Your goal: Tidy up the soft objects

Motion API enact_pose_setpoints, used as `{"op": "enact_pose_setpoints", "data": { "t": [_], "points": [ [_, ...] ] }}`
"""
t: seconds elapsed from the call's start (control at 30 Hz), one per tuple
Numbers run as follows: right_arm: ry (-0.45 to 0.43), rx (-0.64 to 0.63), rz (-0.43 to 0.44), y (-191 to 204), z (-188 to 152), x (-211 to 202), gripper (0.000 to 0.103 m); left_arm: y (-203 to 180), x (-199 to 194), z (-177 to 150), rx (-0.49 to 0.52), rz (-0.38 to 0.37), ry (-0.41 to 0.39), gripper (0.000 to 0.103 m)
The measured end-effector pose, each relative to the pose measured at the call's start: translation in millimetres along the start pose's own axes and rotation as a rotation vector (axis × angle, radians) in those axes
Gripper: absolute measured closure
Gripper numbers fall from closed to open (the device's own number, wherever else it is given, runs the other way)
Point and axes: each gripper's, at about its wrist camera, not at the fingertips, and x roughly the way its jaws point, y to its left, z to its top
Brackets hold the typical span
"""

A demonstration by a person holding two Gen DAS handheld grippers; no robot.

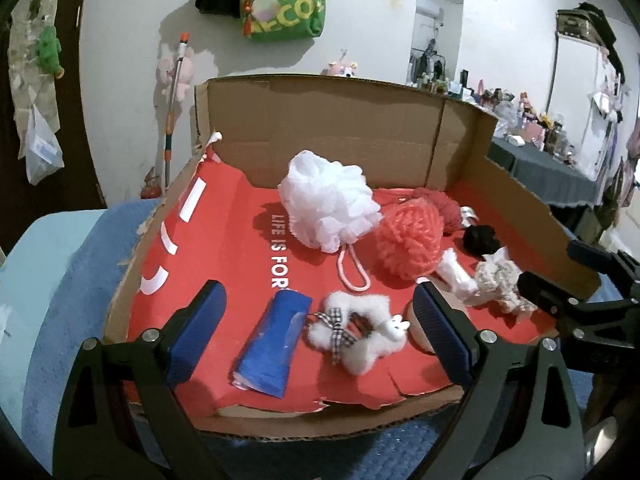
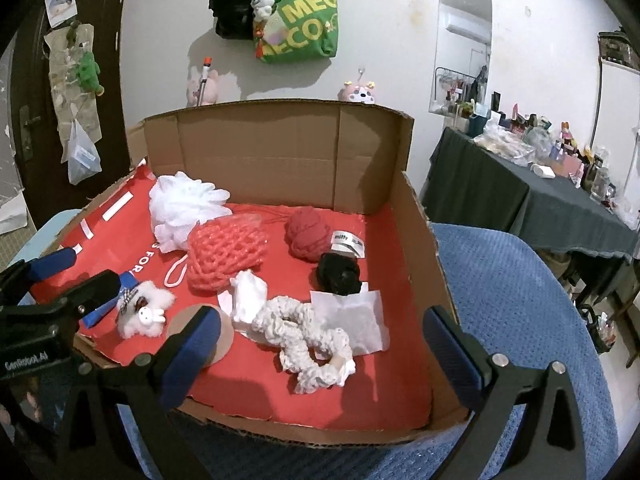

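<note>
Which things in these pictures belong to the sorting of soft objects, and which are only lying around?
For the job: white bath pouf, coral mesh sponge, red yarn ball, black scrunchie, cream scrunchie, fluffy white clip, blue packet, cardboard box.

Lying about: green tote bag, dark-clothed table.

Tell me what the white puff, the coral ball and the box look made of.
White puff: gathered nylon-like mesh, matte, ruffled folds. Coral ball: open netting, likely plastic or foam, diamond holes visible. Box: brown corrugated cardboard, with creases and torn edges, red printed liner inside.

Matt corrugated cardboard box (image 2: 280, 152), fluffy mesh pouf (image 1: 328, 204)
</note>
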Motion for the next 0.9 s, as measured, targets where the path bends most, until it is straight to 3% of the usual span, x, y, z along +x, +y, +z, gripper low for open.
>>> {"op": "enact_pose_setpoints", "data": {
  "t": [0.3, 0.9],
  "points": [
    [0.009, -0.010, -0.017, 1.4, -4.7, 3.8, 0.000, -7.7, 4.2, -5.9, 0.052, 0.028, 0.007, 0.008],
    [0.014, -0.016, -0.021, 2.5, -7.8, 5.4, 0.000, -9.3, 8.9, -8.8, 0.053, 0.038, 0.020, 0.008]
  ]
}}
